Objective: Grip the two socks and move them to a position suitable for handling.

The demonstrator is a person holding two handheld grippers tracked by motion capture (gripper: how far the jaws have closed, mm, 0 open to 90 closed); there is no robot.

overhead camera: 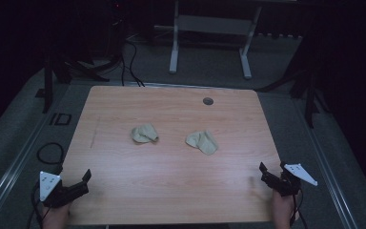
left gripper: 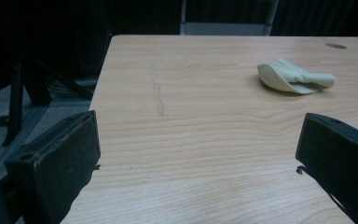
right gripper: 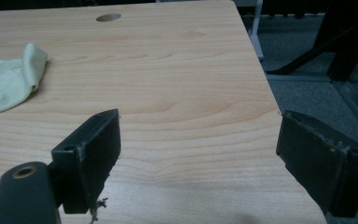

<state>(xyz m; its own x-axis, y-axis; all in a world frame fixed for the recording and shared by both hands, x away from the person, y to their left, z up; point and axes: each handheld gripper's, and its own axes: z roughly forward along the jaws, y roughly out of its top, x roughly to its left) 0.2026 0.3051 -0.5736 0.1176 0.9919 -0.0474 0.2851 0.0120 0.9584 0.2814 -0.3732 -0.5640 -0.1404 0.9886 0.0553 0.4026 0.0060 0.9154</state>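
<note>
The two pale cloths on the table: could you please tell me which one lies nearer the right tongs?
The right-hand cloth, the one closest to the small round hole; the other cloth lies farther left, towards the left tongs.

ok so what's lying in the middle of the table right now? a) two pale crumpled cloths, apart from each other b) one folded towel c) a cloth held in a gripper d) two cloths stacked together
a: the left cloth and the right cloth lie separately, bare wooden table between them.

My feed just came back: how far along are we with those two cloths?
Nothing looks done. Both crumpled pale cloths, left one and right one, lie apart mid-table, untouched. Nothing is in hand: the left gripper and right gripper sit open at the near corners. Whatever handling is intended remains.
</note>
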